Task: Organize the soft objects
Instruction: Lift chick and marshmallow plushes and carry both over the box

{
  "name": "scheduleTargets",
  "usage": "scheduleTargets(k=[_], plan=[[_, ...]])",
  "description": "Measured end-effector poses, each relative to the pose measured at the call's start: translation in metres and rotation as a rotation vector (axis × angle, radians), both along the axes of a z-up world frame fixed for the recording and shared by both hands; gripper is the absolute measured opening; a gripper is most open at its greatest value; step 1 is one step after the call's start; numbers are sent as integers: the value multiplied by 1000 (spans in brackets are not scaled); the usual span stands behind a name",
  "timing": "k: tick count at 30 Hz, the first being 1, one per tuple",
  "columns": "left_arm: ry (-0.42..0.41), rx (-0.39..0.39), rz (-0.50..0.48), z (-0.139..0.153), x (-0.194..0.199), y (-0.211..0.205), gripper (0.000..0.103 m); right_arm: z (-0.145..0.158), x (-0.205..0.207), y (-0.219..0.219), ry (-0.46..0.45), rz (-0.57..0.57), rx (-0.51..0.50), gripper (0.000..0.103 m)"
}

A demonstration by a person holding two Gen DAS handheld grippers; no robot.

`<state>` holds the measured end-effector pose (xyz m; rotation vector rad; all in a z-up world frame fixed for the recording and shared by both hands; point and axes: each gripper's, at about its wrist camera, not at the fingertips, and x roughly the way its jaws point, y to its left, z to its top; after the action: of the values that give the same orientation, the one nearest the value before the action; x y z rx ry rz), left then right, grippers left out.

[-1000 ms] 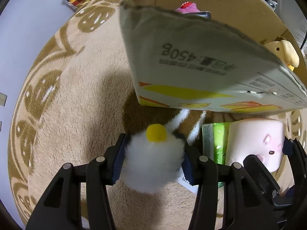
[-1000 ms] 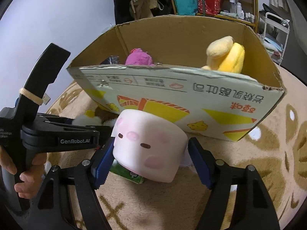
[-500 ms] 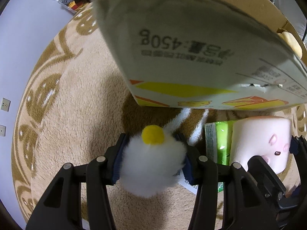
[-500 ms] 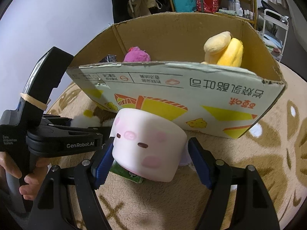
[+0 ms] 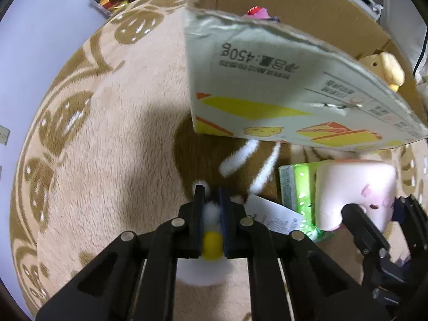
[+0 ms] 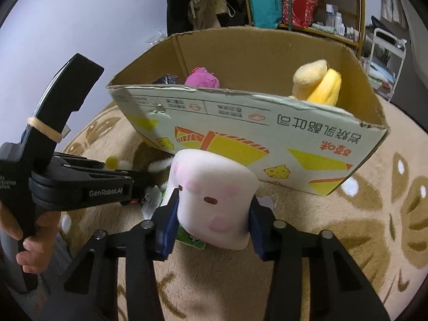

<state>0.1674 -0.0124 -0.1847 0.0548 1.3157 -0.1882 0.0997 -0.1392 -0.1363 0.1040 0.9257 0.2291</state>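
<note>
Left wrist view: our left gripper [image 5: 211,200] has just closed, squashing the fluffy white pompom toy with a yellow ball [image 5: 211,238] at six o'clock; it may slip out.

Right wrist view: our right gripper [image 6: 211,224] has just pinched the pink-faced white marshmallow cushion [image 6: 214,198], below the printed cardboard box [image 6: 240,123] at twelve; it could snag the rim.

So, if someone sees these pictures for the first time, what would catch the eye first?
Probably the pink-faced white marshmallow plush, squeezed between the fingers of the right gripper, which have just been closing, in front of the cardboard box. Next, the fluffy white toy with a yellow pom-pom, crushed thin in the left gripper. Inside the box sit a yellow plush and a pink one.
</note>
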Motion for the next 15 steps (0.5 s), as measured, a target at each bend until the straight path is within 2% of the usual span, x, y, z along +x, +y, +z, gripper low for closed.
scheduleTargets(k=[9,15], plan=[[-25,-15,-20,8,-13,6,9,8,-9,-10,-6,-41,-17,45],[-84,-57,-13,37,-24,14,9,24,-17,-20,-56,-73,8,45]])
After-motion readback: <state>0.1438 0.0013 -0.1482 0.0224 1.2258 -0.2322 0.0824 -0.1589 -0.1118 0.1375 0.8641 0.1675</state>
